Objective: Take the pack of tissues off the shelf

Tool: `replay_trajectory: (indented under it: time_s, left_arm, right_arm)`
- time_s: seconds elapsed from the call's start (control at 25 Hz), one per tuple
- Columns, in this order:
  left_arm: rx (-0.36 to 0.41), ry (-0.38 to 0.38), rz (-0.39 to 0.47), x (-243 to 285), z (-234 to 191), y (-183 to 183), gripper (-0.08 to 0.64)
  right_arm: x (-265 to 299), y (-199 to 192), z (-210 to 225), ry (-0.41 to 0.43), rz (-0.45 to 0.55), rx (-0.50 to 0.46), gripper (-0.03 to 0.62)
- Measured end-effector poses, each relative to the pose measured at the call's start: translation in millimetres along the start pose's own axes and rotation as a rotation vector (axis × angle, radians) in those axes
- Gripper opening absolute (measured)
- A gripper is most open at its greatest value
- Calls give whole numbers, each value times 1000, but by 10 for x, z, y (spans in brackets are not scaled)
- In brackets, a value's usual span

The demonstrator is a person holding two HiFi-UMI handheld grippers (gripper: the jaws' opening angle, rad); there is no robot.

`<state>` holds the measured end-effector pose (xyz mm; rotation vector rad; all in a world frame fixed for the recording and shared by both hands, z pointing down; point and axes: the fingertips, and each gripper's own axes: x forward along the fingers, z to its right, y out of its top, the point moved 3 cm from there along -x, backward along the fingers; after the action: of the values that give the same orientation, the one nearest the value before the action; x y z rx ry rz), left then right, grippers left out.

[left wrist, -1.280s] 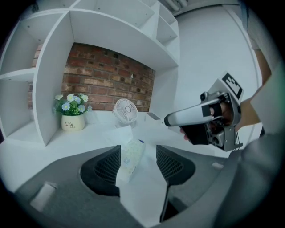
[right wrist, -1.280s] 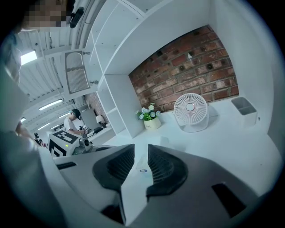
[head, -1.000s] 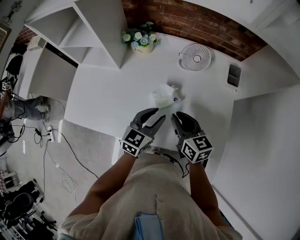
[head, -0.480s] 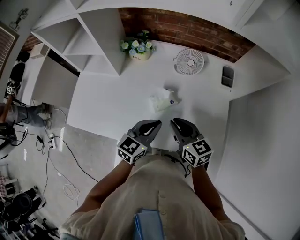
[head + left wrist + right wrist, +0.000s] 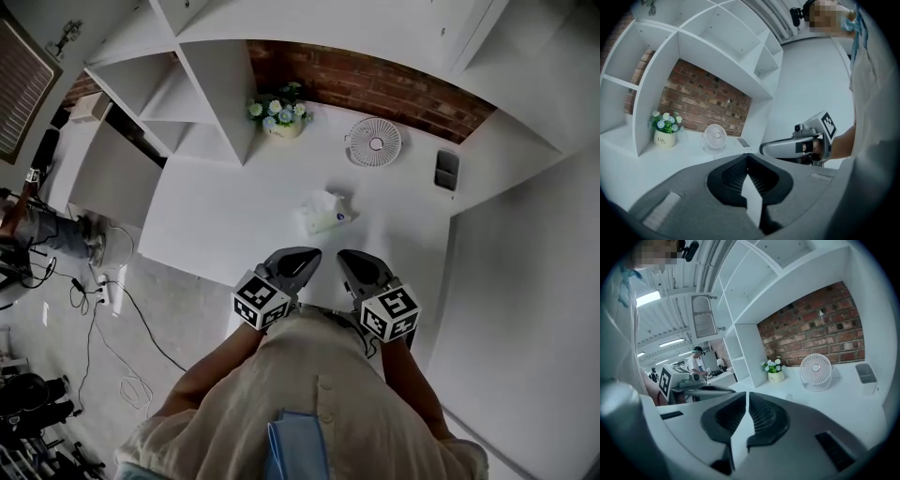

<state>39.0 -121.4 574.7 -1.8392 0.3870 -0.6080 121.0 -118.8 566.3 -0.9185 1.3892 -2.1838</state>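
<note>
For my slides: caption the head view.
Both shut, empty: left gripper and right gripper near the white tissue pack on the white counter.

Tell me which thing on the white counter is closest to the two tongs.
The pack of tissues, lying mid-counter just ahead of the left tongs and right tongs; the flower pot, fan and grey box stand farther back.
</note>
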Motion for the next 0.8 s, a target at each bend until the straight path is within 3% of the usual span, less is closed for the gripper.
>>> replay_trajectory:
  time_s: [0.28, 0.8]
  left_arm:
    - [-15, 3, 10, -102, 14, 46, 9]
    - [-58, 16, 34, -210, -20, 154, 9]
  right_arm:
    - [-46, -27, -125, 24, -51, -69, 15]
    - [-26, 119, -172, 57, -48, -82, 15]
